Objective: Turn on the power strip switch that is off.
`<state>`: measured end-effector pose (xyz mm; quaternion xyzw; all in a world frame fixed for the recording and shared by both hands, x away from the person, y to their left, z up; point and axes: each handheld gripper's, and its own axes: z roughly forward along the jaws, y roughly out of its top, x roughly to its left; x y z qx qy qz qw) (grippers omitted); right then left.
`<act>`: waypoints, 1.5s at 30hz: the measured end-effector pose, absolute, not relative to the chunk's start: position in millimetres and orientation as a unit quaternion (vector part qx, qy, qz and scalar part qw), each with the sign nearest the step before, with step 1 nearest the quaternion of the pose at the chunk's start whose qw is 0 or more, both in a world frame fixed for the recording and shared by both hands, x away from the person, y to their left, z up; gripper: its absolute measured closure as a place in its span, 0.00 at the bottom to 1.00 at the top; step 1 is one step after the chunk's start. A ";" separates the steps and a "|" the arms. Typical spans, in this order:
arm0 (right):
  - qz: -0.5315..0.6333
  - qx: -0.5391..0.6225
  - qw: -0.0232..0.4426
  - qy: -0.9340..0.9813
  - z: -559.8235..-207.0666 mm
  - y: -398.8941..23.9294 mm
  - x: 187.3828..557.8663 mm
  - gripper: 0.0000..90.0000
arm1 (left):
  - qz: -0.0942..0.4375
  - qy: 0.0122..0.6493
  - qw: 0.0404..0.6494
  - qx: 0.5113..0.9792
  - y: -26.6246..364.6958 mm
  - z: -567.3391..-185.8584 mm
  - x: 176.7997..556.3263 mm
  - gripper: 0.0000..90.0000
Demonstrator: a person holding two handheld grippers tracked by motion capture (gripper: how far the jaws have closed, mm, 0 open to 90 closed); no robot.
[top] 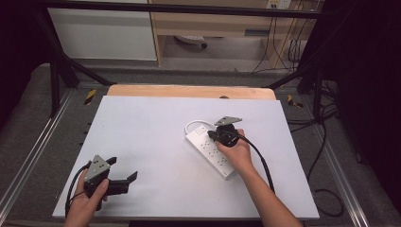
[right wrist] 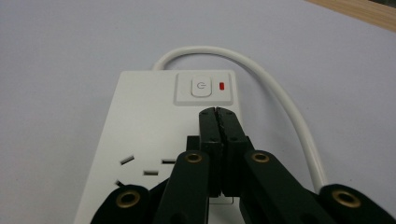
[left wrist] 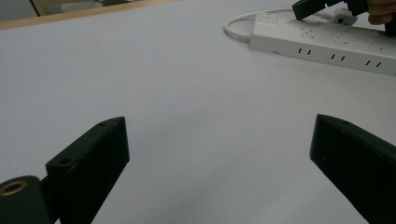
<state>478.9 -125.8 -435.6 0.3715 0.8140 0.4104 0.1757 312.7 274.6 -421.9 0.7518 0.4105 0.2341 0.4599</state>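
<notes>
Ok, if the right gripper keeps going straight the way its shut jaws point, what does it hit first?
Most likely the power button on the white power strip. The right gripper has its jaws closed and its tips just short of the button, with the red light beside it. Depth is hard to judge.

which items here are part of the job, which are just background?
In play:
power strip, white, flat on the table
its power button, red light beside it
right gripper, jaws shut, tips just short of the button

Bystanders:
left gripper, jaws open over bare table
strip's white cable, looped behind
black cables on the floor
</notes>
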 end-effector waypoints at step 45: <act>0.396 0.370 0.179 0.821 -436.5 -121.3 480.1 1.00 | 0.233 0.412 0.461 0.751 275.4 -421.8 312.7 0.05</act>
